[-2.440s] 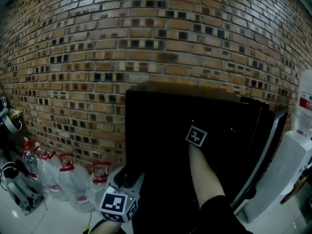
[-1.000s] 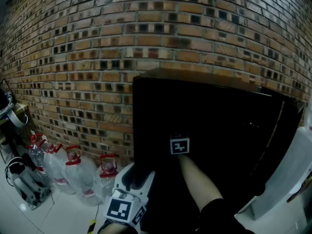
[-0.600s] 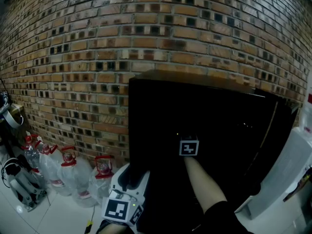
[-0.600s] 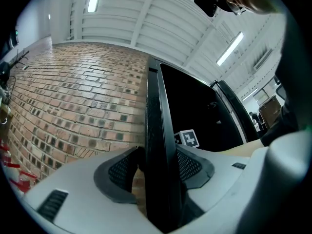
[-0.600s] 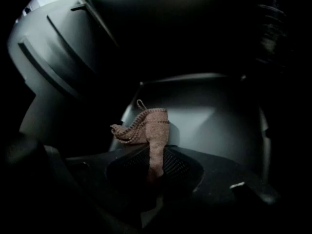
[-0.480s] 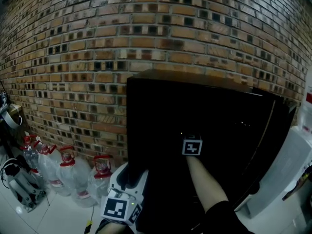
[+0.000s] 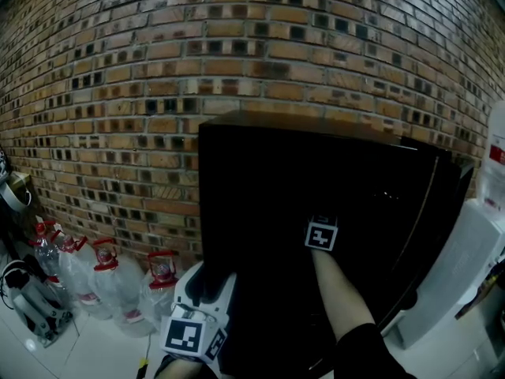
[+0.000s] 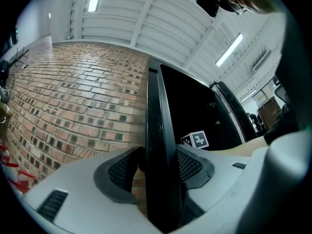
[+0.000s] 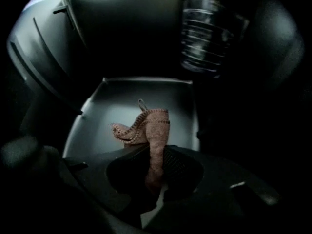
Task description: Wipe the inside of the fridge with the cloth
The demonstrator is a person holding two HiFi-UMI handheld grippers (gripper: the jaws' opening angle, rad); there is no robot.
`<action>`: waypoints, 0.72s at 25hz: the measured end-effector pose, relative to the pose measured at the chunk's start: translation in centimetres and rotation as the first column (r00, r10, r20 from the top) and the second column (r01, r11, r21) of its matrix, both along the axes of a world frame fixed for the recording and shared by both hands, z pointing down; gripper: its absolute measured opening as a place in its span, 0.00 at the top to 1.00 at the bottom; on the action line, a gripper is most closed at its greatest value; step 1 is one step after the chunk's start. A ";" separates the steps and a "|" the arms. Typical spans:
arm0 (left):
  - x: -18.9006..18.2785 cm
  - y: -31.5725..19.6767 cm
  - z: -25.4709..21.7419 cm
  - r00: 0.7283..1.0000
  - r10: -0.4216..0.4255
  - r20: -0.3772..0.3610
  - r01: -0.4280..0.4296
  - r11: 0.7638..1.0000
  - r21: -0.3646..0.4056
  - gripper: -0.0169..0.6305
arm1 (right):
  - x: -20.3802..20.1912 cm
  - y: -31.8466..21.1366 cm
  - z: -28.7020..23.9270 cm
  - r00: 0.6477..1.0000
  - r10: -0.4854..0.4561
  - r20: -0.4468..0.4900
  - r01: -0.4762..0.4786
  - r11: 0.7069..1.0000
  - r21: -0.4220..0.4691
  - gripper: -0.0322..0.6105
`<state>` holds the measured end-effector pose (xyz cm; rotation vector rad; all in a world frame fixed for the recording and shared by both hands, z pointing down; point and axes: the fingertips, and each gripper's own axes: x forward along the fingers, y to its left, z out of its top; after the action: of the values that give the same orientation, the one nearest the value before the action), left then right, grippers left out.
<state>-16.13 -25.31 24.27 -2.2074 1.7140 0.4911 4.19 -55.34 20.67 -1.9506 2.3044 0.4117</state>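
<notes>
Right gripper (image 9: 154, 170) with cloth (image 9: 148, 130) slid right (fridge (image 7: 260, 180) hides jaws).

A brick wall (image 7: 237, 61) is standing at the rear. Clear water jugs (image 7: 106, 290) with red caps are sitting in a row at its foot, on a pale tiled floor (image 7: 102, 354). A white water dispenser (image 7: 454, 290) is standing at the right edge. Strip lights (image 8: 230, 49) are glowing on a ribbed ceiling (image 8: 161, 13).

Right gripper (image 9: 154, 178) jaws clamped on cloth (image 9: 152, 130); cloth tip ahead over pale shelf (image 9: 141, 92); bottle (image 9: 206, 38) beyond, right.
</notes>
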 end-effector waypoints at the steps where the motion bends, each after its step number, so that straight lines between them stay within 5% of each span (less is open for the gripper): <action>1: 0.0 0.0 0.0 1.000 0.001 -0.002 -0.001 1.000 0.002 0.63 | 0.5 -0.1 0.2 1.000 0.019 0.012 -0.019 1.000 -0.001 0.83; 10: 0.0 0.1 0.1 1.000 0.005 -0.001 -0.005 1.000 -0.002 0.63 | 3.0 -0.4 1.0 0.983 0.168 0.073 -0.166 0.986 -0.027 0.84; 18: 0.1 0.1 0.1 1.000 0.012 -0.003 -0.012 1.000 -0.001 0.63 | 4.5 -0.5 1.9 0.949 0.200 0.243 -0.180 0.978 -0.102 0.84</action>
<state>-16.07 -25.23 24.36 -2.2195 1.7043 0.4974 8.66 -55.86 22.57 -2.1301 2.0136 0.0794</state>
